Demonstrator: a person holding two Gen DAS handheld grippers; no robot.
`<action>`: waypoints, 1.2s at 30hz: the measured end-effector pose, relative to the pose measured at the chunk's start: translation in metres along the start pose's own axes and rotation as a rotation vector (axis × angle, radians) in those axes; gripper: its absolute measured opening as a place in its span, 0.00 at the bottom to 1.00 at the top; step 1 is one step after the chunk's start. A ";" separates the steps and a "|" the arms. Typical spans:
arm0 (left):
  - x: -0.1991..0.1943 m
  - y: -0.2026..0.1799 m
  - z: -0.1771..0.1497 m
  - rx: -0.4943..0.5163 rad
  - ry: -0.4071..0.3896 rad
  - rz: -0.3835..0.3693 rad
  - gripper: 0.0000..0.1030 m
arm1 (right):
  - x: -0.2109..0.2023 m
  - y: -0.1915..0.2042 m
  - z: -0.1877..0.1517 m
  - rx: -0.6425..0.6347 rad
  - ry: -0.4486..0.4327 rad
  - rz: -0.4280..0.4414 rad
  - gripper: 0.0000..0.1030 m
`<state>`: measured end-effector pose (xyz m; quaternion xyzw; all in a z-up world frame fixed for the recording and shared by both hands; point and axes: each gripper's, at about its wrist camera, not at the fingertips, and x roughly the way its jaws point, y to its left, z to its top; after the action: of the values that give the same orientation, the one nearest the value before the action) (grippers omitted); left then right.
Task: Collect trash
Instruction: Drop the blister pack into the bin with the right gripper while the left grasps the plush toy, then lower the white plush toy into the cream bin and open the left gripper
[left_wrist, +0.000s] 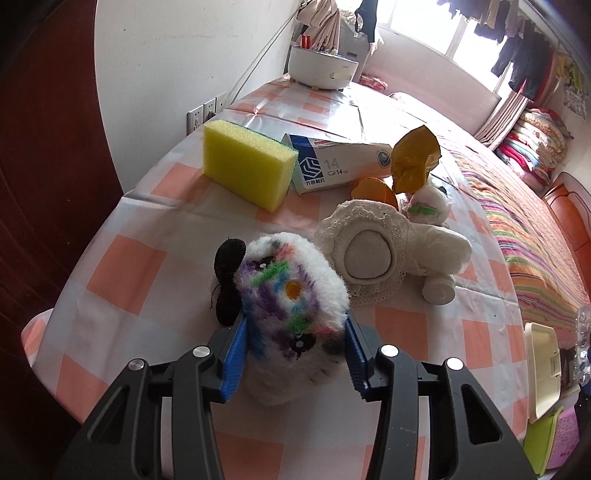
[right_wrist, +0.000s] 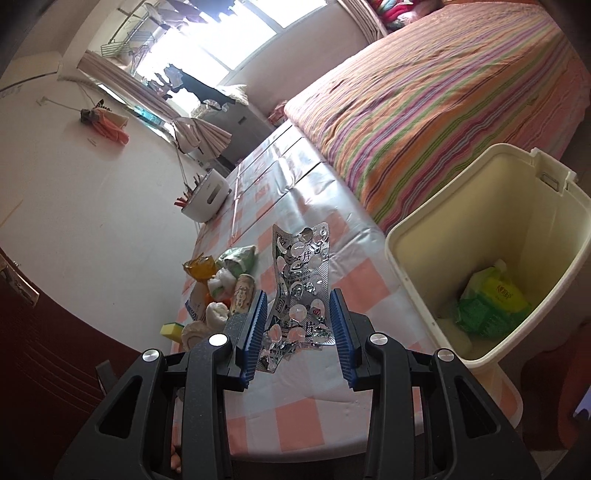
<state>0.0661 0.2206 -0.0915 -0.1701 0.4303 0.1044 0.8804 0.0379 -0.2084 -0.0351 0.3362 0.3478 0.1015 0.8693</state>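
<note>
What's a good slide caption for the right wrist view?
Right gripper clamps an empty silver blister pack above the checked table, beside the cream bin.

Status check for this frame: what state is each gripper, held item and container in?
Left hand-held gripper: shut on the plush toy.
Right hand-held gripper: shut on the blister pack, used up and crumpled.
Trash bin: open, green and yellow wrappers inside.
Medicine box: lying flat on the table.
</note>
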 end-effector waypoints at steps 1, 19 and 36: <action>-0.002 -0.001 0.000 0.005 -0.006 0.003 0.43 | -0.002 -0.003 0.002 0.008 -0.010 -0.006 0.33; -0.067 -0.057 -0.003 0.159 -0.158 -0.048 0.42 | 0.006 -0.102 0.033 0.091 -0.137 -0.246 0.34; -0.079 -0.162 -0.022 0.383 -0.134 -0.214 0.43 | -0.018 -0.122 0.024 0.180 -0.190 -0.220 0.66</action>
<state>0.0557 0.0602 -0.0079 -0.0371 0.3623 -0.0621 0.9292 0.0340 -0.3196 -0.0929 0.3806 0.3064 -0.0582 0.8705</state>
